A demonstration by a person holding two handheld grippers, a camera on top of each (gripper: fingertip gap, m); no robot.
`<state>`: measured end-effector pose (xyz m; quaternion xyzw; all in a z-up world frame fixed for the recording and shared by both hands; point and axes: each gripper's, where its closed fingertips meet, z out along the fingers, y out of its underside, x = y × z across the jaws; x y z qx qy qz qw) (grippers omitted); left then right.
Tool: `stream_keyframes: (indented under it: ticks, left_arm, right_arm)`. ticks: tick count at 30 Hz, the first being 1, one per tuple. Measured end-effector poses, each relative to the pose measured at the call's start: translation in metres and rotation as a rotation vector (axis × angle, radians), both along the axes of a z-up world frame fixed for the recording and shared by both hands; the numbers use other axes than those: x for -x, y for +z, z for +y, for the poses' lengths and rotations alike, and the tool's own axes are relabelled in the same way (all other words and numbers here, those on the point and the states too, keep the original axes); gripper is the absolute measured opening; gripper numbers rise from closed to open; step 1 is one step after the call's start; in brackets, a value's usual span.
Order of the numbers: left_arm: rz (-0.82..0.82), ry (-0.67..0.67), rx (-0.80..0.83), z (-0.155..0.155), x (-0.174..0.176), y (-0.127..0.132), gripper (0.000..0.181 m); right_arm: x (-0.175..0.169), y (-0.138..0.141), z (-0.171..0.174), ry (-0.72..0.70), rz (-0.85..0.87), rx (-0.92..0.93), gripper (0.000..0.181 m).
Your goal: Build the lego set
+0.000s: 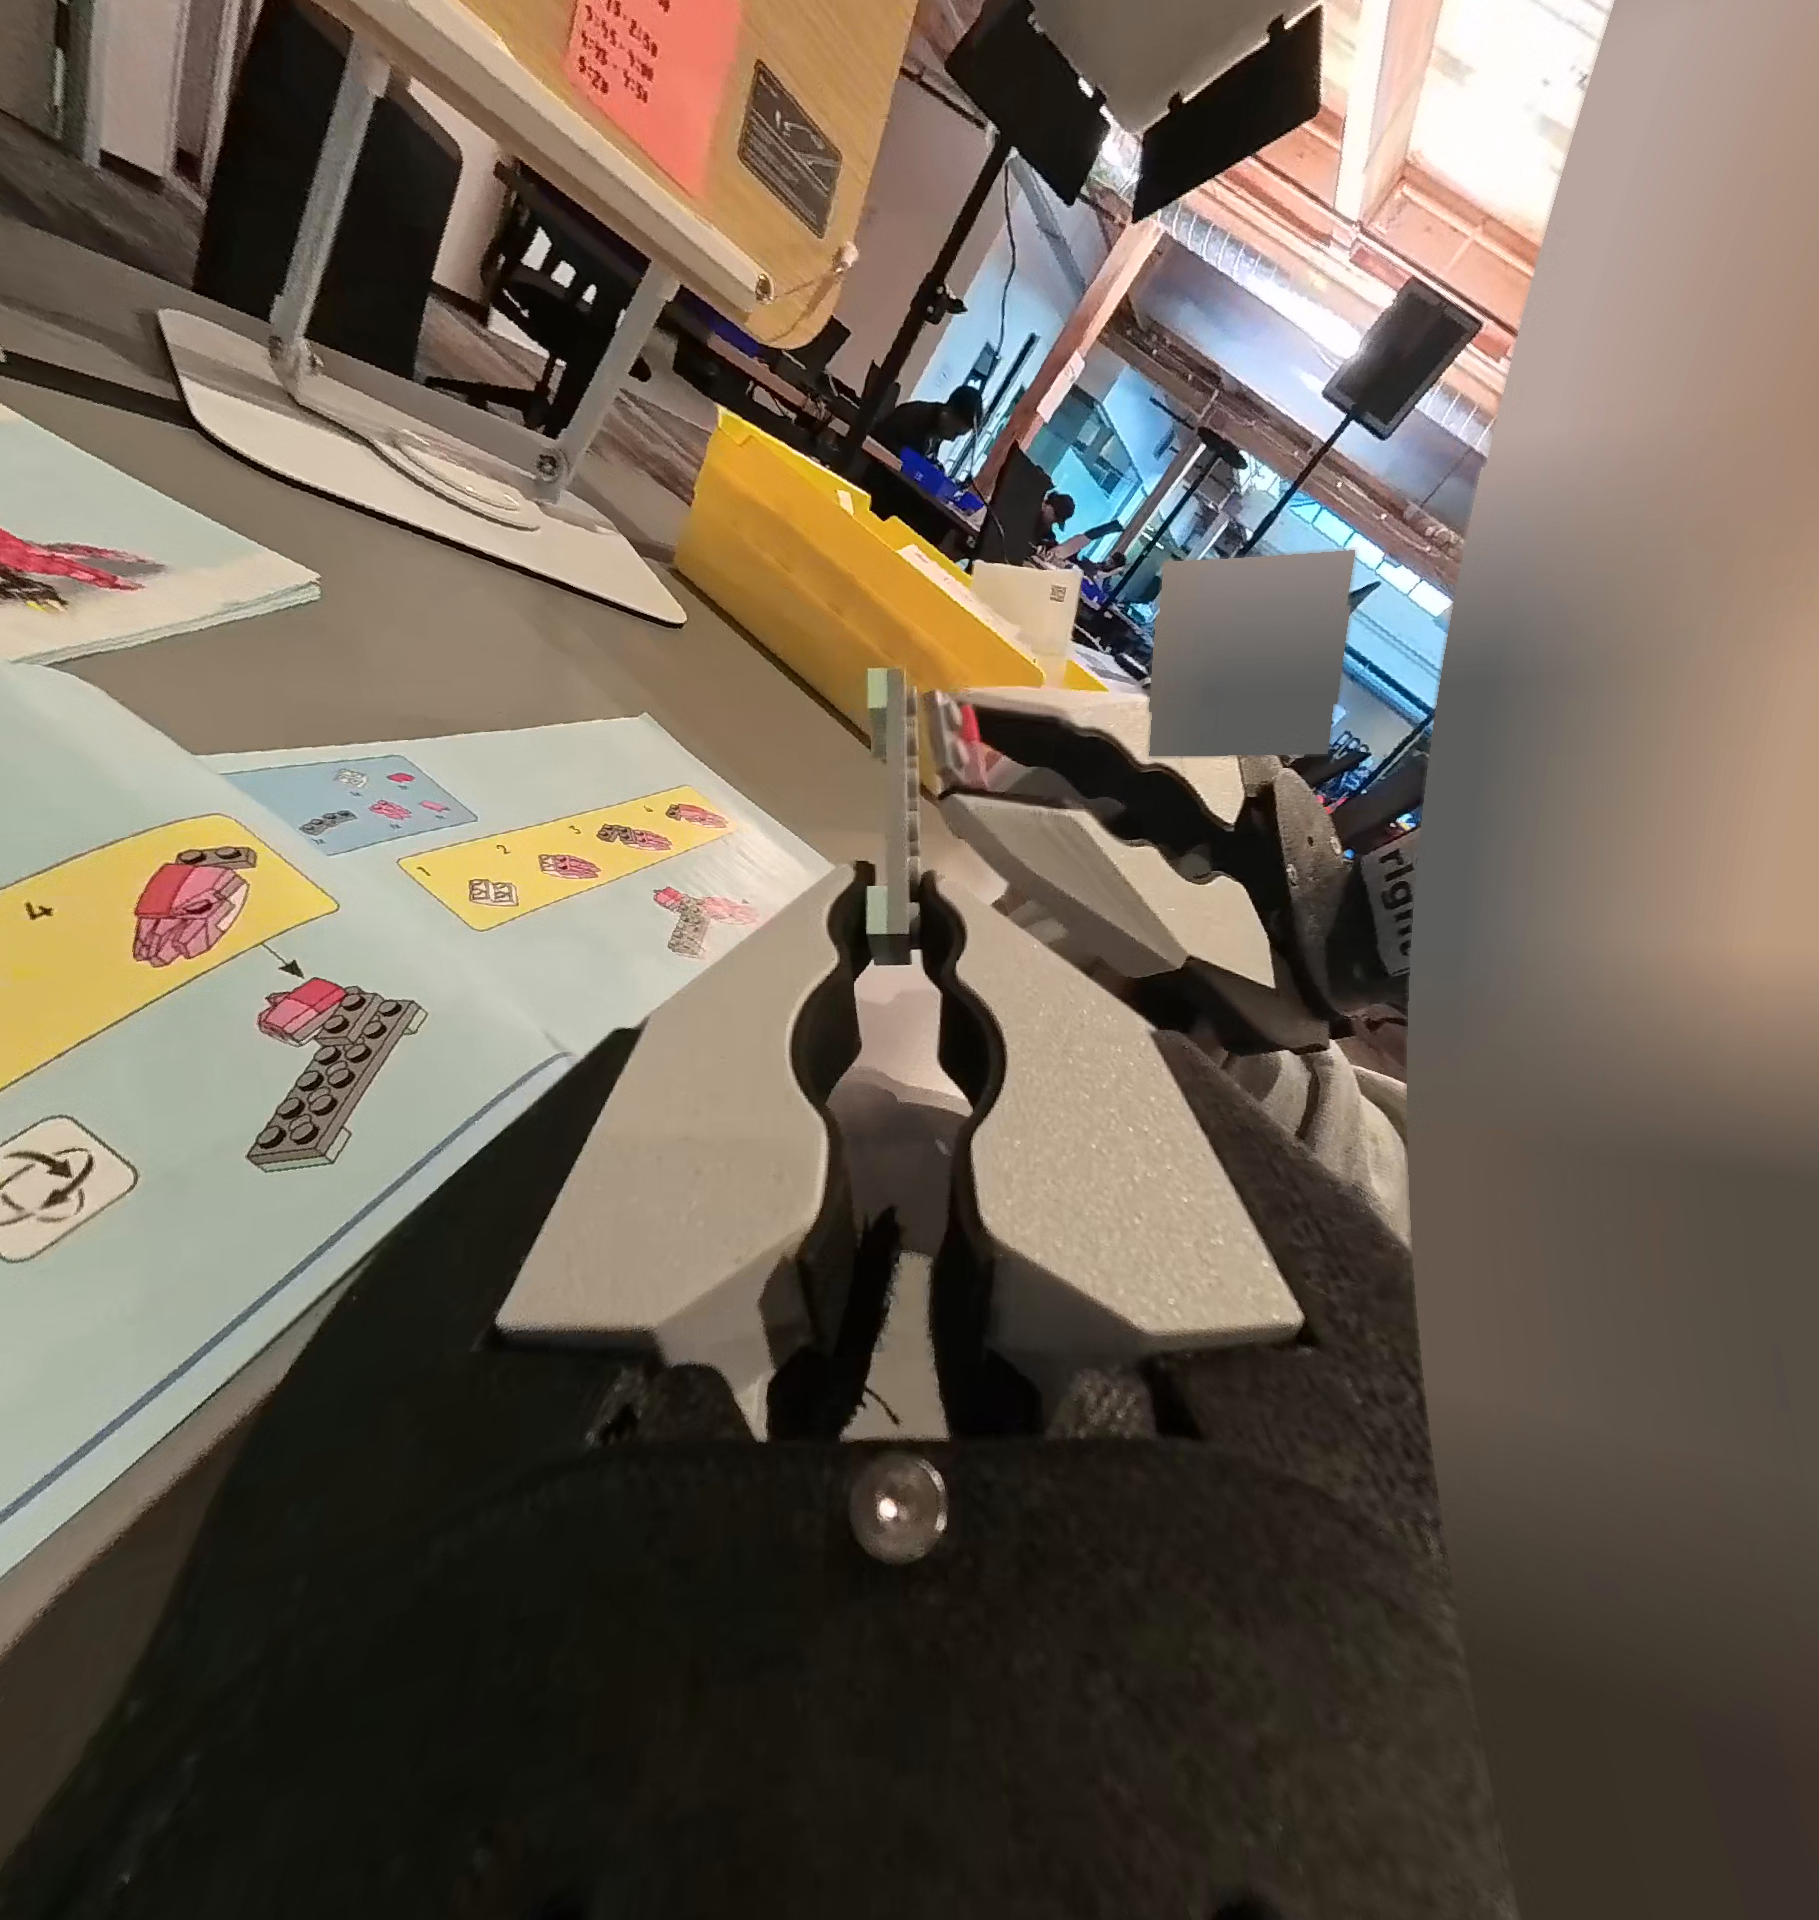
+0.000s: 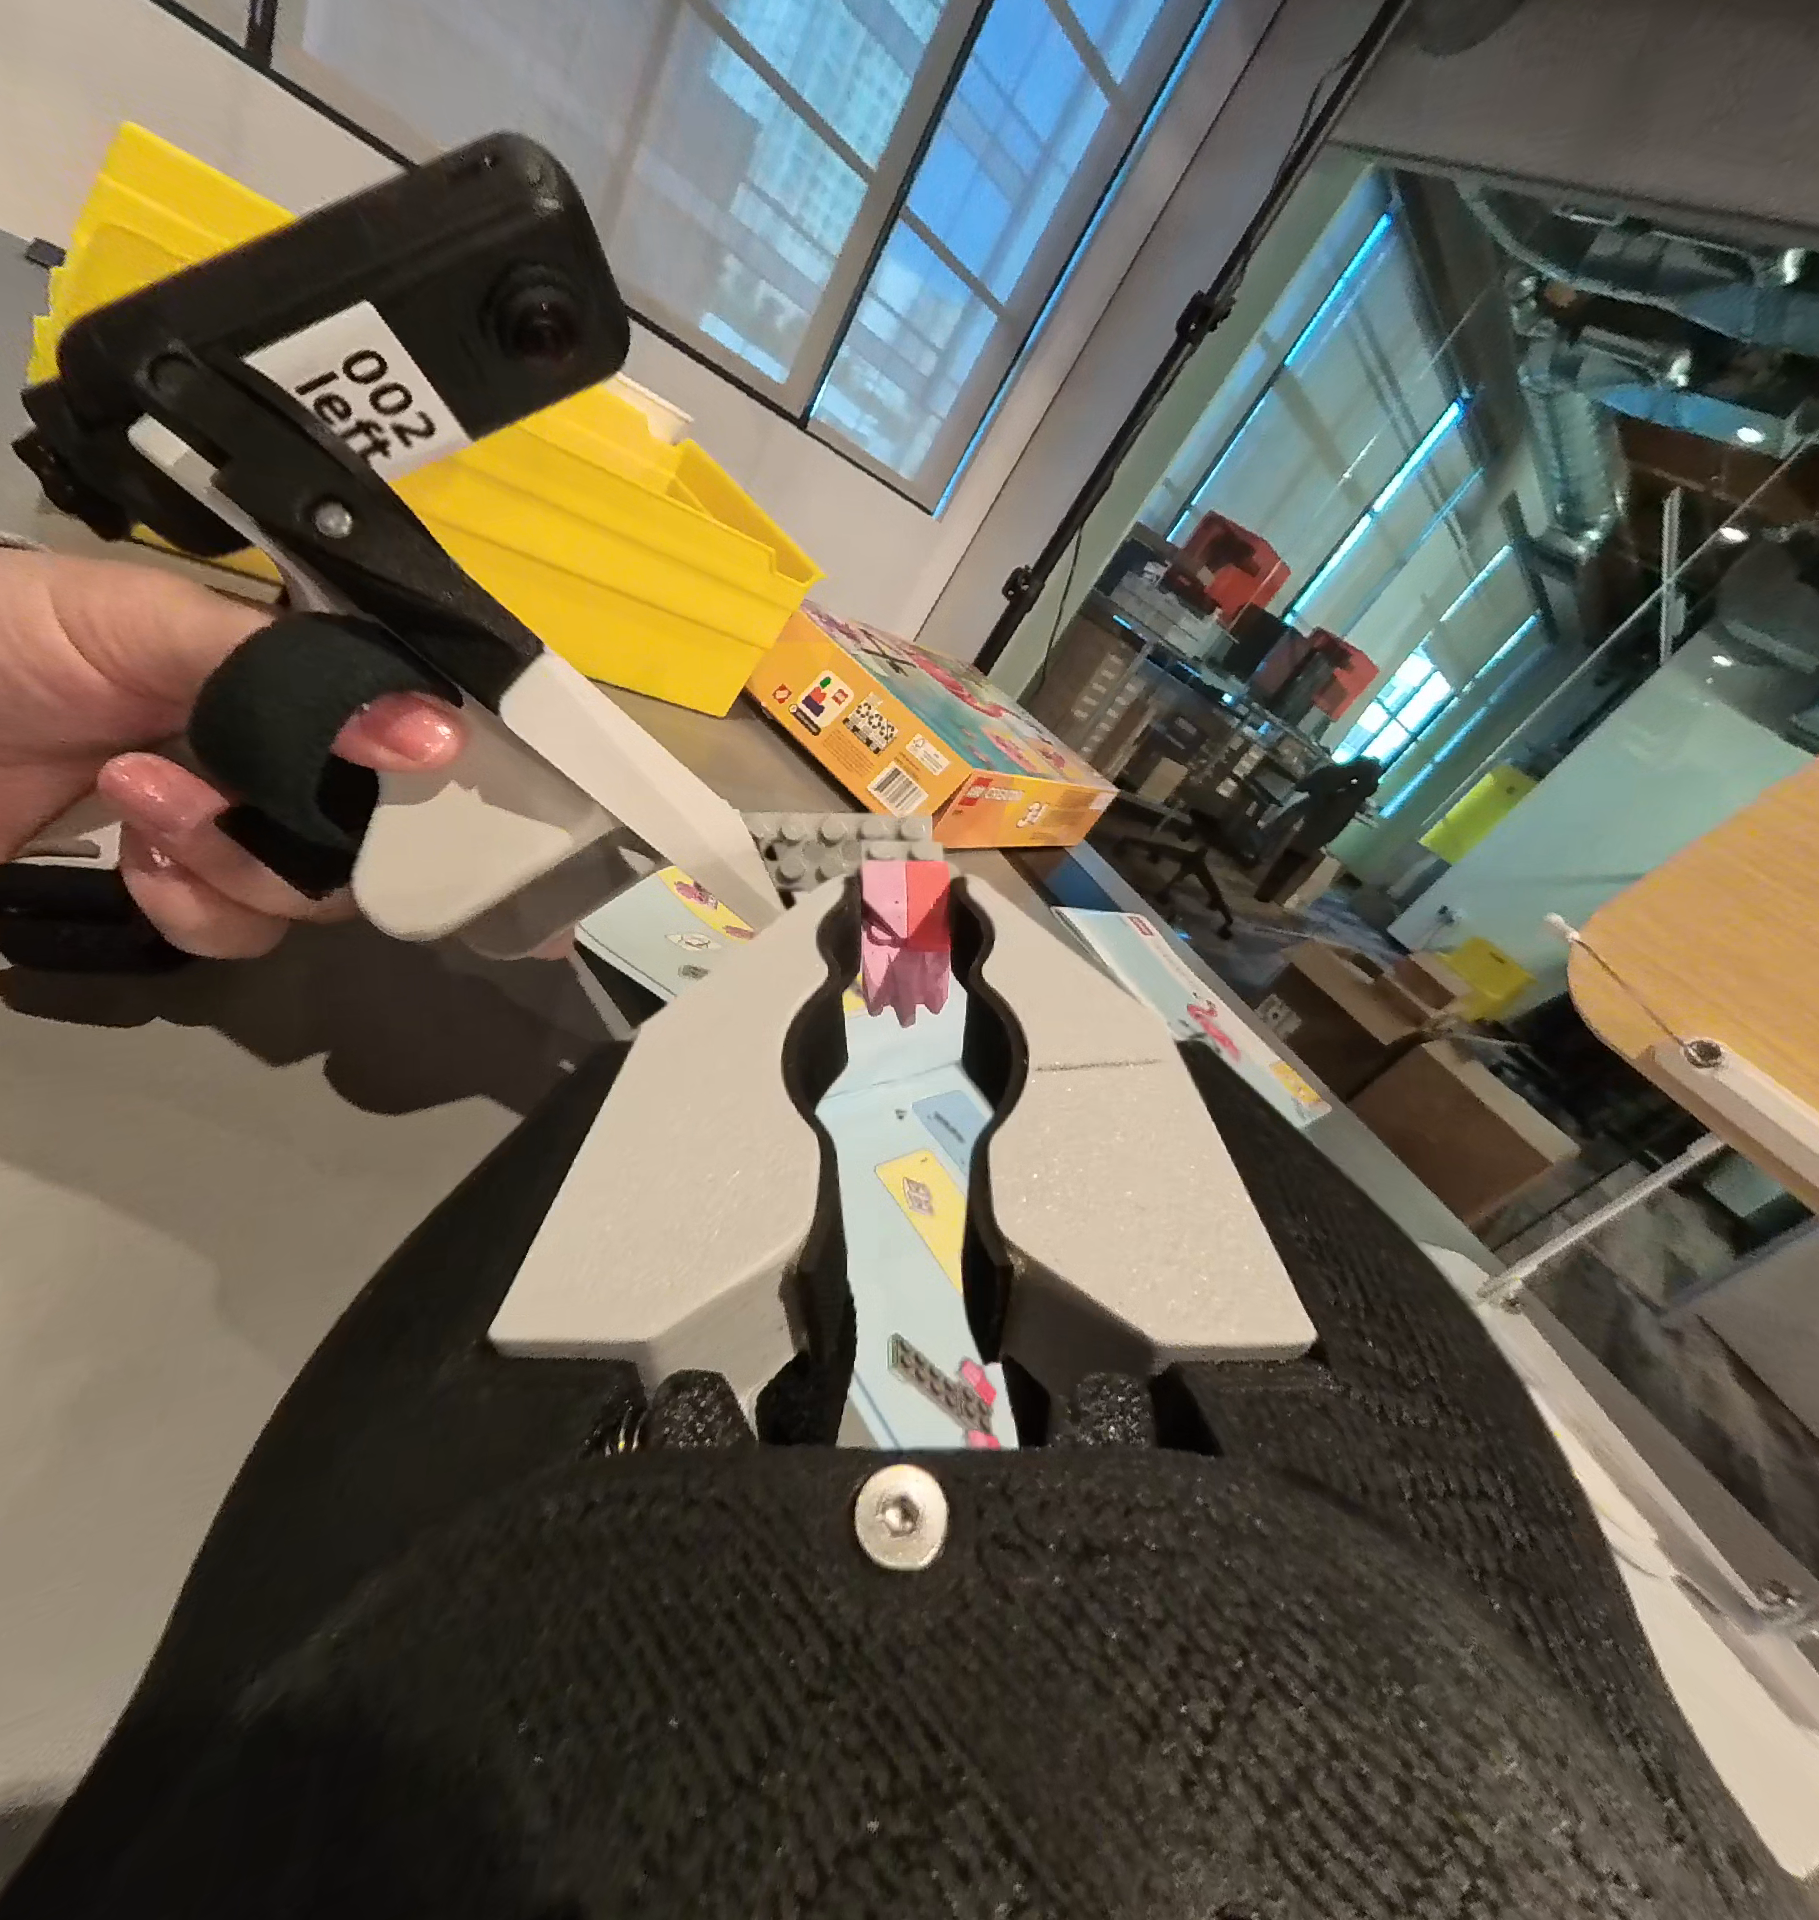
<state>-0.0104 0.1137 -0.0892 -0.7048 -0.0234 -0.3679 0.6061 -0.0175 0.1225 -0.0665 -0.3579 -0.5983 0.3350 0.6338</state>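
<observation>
Nearest in the left wrist view, left claw pinched narrow on the lower end of a grey lego plate, plate standing upright on edge above the fingertips, studs facing right. Just beyond and to the right, right claw reaching in from the side, its tips against the plate's upper end, something red and grey caught between them. In the right wrist view, right claw closed on a pink and red lego piece, piece hanging down between the fingers, its top pressed to the studded grey plate just above. To the left there, left claw gripped by a person's hand, black strap round one finger, tips themselves hidden behind the right claw's finger. Below both claws, open instruction booklet lying flat on the grey bench, a second closed booklet farther left. Beyond, white stand base resting on the bench, yellow bins near the far edge, orange lego box just beside the bins. Farther off, windows and a workshop room, blurred.
</observation>
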Motion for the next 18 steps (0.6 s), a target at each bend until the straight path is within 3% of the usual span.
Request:
stream_keyframes:
  ticks: [8,13,18]
  left_arm:
    - [-0.001,-0.011,0.004,-0.0006,-0.002,-0.0009,0.007]
    - [-0.099,-0.056,0.006,-0.0024,-0.0041,0.0028,0.007]
    - [-0.12,-0.07,-0.014,-0.0035,-0.0058,0.0059,0.008]
  right_arm:
    - [0.0017,-0.0048,0.0002,-0.006,-0.017,-0.03,0.015]
    - [0.0017,-0.0045,0.0003,-0.023,-0.007,-0.066,0.015]
    - [0.0017,-0.0035,0.0004,-0.005,0.005,-0.009,0.015]
